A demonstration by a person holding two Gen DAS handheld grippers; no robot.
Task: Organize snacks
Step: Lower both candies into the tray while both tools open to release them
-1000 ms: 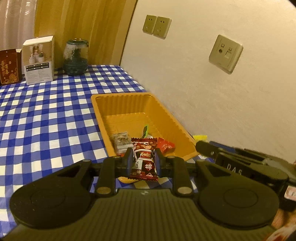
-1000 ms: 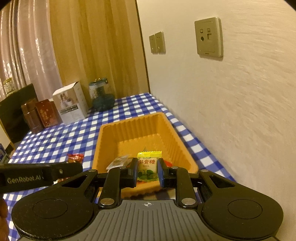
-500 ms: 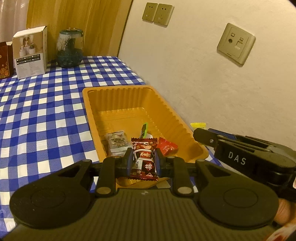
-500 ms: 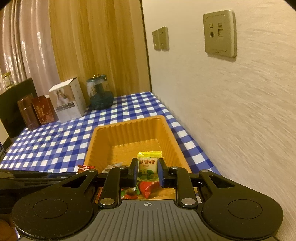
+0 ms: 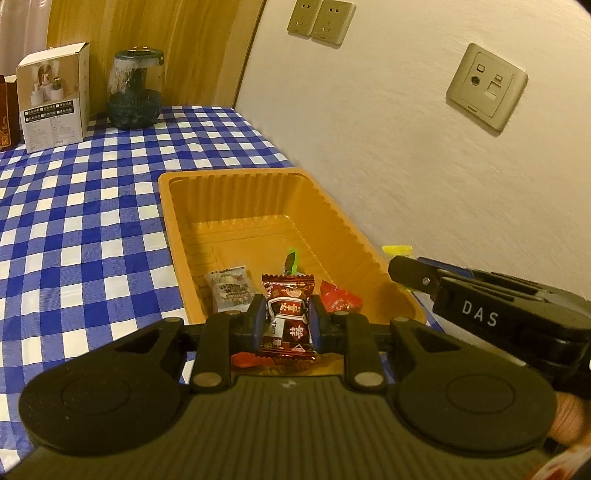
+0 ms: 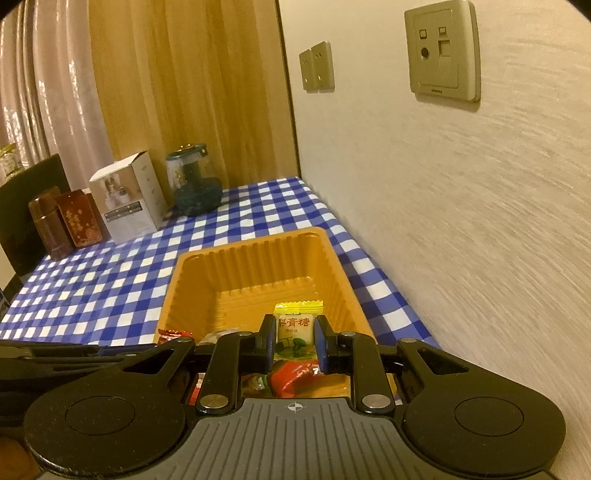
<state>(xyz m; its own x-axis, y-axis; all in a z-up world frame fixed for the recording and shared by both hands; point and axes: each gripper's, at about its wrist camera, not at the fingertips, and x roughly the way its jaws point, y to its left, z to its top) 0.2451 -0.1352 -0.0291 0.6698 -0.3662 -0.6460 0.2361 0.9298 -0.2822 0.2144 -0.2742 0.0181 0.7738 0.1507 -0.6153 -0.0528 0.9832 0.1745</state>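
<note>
An orange plastic tray (image 5: 334, 216) with ribbed walls sits on a table, its long side running close beside a wall. A few wrapped snacks lie at its near end: a grey-and-white packet (image 5: 229, 288), a bright red wrapper (image 5: 340, 299), and a thin green wrapper (image 5: 291, 260) standing on edge.

The left gripper (image 5: 287, 321) hangs over the tray's near rim with its blue-padded fingers pressed against both sides of a dark red candy (image 5: 288, 317) printed with white and gold characters. The right gripper (image 6: 295, 341) hangs over the same end of the tray, its fingers pinched on a yellow-and-green candy (image 6: 295, 328) with red characters on a pale label. From the left wrist view, the right gripper's black arm reaches in from the right edge, marked "DAS". Whether either candy touches the tray floor cannot be told, since the grippers hide their lower ends.

A blue-and-white checked tablecloth (image 5: 74, 229) covers the table. At its far end stand a dark teal glass jar (image 5: 135, 92), a white cardboard box (image 5: 53, 98) with product photos, and dark red tins (image 6: 68, 221). Behind them rise a wood-grain panel (image 6: 184, 74) and a pale curtain (image 6: 48, 74). The wall (image 5: 406, 166) to the right is cream with a rough texture, carrying a double power socket (image 5: 319, 18) and a data socket plate (image 5: 485, 86). The lighting is warm and dim.
</note>
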